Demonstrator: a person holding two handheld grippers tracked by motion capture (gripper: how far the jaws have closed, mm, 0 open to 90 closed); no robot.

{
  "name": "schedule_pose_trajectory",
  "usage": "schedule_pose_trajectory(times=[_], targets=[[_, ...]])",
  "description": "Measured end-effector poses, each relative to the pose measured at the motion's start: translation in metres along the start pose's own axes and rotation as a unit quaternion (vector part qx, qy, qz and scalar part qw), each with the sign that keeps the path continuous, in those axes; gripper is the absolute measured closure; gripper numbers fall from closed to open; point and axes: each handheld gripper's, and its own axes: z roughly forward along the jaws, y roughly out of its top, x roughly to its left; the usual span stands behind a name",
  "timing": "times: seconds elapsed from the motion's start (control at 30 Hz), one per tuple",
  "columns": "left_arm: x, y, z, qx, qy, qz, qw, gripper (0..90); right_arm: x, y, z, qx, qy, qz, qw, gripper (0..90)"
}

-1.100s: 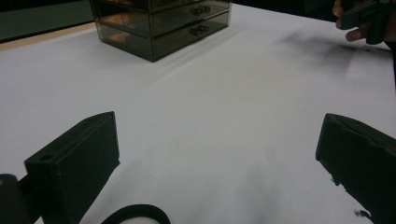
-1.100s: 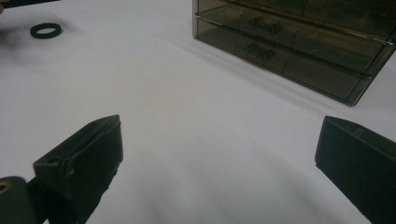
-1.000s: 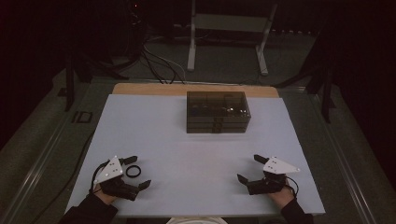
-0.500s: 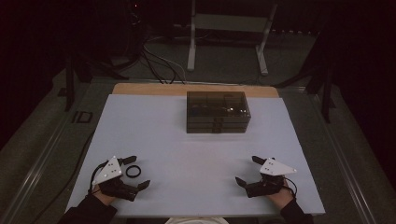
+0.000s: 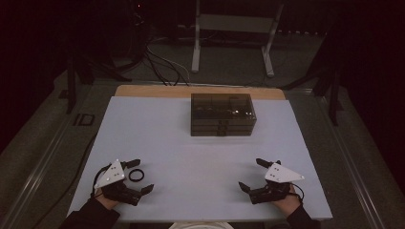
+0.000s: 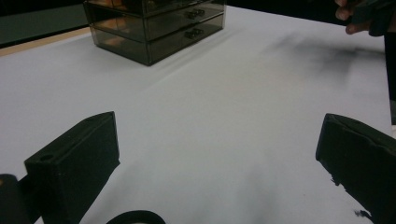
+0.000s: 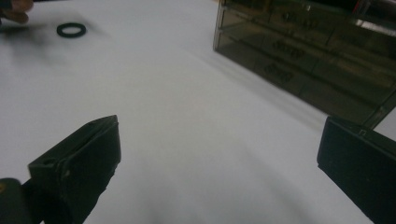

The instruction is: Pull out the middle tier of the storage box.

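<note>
i see my left gripper (image 5: 138,175) low on the near left side of the flat white table top (image 5: 200,152). its two black jaws stand wide apart and hold nothing. a small black rubber ring (image 5: 136,175) lies flat on the table right between those jaws. from above i cannot tell if a jaw touches it. in the left gripper view the ring (image 6: 135,217) peeks in at the bottom edge, near the left jaw.

my right gripper (image 5: 252,174) sits low on the near right side of the table, well apart from the left one. its jaws are wide apart too, with only bare table between them. in the right gripper view the ring (image 7: 71,30) is far off, up in the left corner.

a dark see-through plastic box with small drawers (image 5: 221,114) stands at the far middle of the table, far from both grippers. its drawers look closed. i see it at the top of the left gripper view (image 6: 154,23) and at the top right of the right gripper view (image 7: 308,42).
</note>
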Motion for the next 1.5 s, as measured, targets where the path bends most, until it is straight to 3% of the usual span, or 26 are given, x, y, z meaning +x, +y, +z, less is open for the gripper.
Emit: schedule_pose_trajectory(times=[0.3, 0.67, 1.03, 1.5], targets=[[0.0, 0.0, -0.001, -0.003, 0.002, 0.0, 1.0, 1.0, -0.002, 0.022, -0.002, -0.026, -0.012, -0.046, 0.9985, 0.0], [0.0, 0.0, 0.0, -0.002, 0.001, -0.001, 1.0, 1.0, -0.013, 0.045, 0.005, -0.019, -0.018, -0.08, 0.9965, 0.0], [0.0, 0.0, -0.001, -0.001, 0.001, 0.001, 1.0, 1.0, -0.025, 0.072, 0.012, -0.045, -0.04, -0.127, 0.9901, 0.0], [-0.001, 0.0, -0.001, -0.004, 0.0, 0.0, 1.0, 1.0, -0.038, 0.093, 0.031, -0.035, -0.064, -0.159, 0.9846, 0.0]])
